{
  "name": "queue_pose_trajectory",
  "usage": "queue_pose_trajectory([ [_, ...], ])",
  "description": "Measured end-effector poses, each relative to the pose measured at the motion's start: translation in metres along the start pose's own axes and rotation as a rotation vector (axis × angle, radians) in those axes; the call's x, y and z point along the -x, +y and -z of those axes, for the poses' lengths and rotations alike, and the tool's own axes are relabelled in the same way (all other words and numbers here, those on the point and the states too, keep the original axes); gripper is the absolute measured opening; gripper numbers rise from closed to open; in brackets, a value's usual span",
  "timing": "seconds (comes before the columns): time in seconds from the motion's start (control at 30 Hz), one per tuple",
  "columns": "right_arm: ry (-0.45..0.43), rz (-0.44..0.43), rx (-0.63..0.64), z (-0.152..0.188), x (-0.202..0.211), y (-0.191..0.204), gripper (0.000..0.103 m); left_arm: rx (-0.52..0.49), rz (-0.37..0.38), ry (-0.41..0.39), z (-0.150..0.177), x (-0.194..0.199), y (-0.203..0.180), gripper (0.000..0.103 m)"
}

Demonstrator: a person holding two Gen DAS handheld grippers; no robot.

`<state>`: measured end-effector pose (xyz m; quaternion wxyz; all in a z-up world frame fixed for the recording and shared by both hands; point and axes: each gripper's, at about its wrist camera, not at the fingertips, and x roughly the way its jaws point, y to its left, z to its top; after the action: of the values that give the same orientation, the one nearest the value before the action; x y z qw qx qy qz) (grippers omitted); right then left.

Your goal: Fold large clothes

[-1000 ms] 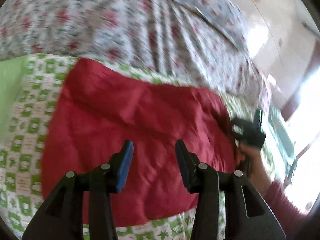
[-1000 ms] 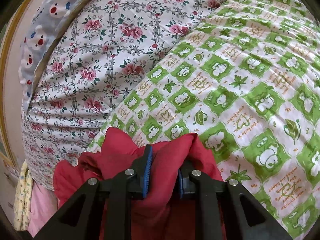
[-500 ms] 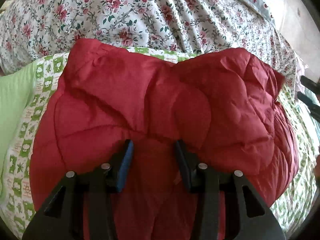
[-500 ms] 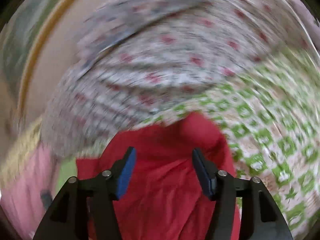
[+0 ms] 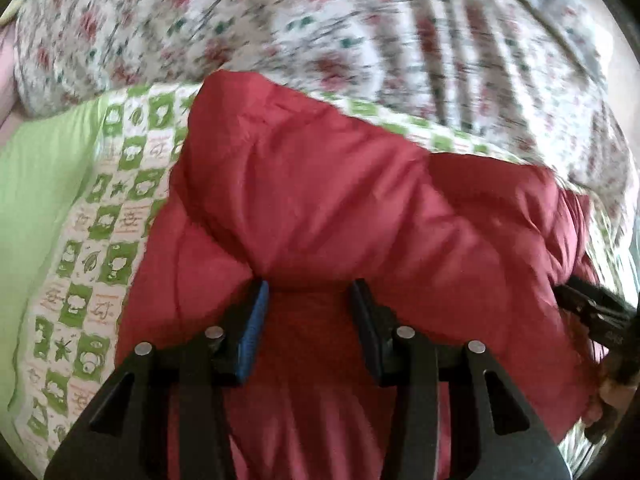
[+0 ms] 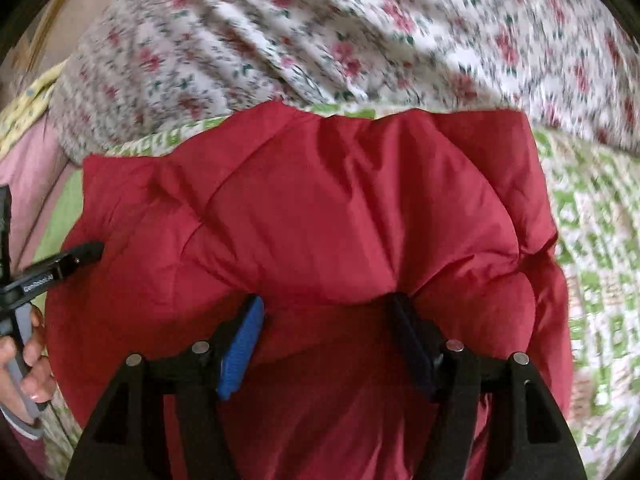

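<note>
Green-check bedspread (image 5: 100, 240) carrying folded red jacket (image 6: 320, 208). Left gripper (image 5: 306, 312) parted, empty; right gripper (image 6: 326, 332) just opened, cloth between, unpinched. Risk: puffy fold springing open, nothing pinning it.

- Floral quilt (image 5: 360, 32), twelve o'clock: motion-blurred, print smeared.
- Red jacket (image 6: 320, 208): near part hidden behind right gripper (image 6: 328, 340), cut at six o'clock.
- Hand (image 6: 28, 360), nine o'clock: mostly out of frame.

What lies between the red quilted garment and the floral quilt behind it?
A strip of the green-checked sheet, on which the red quilted garment rests, separates it from the floral quilt. Both wrist views show it, though motion-blurred.
</note>
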<state>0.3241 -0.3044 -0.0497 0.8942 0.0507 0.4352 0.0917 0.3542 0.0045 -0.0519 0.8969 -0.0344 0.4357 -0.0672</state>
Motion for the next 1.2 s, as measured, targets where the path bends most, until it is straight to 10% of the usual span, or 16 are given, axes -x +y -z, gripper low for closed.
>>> queue_pose_trajectory([
  [0.53,-0.005,-0.039,-0.056,0.001,-0.011,-0.009,0.068,0.074,0.078,-0.014,0.007,0.018,0.02,0.042],
  [0.8,-0.032,-0.033,-0.088,0.005,0.016,-0.006,0.068,0.006,0.002,0.016,-0.001,-0.005,0.009,0.042],
  [1.2,-0.094,-0.015,-0.191,0.04,0.097,-0.049,0.075,0.066,0.138,-0.059,0.018,0.059,0.027,0.067],
])
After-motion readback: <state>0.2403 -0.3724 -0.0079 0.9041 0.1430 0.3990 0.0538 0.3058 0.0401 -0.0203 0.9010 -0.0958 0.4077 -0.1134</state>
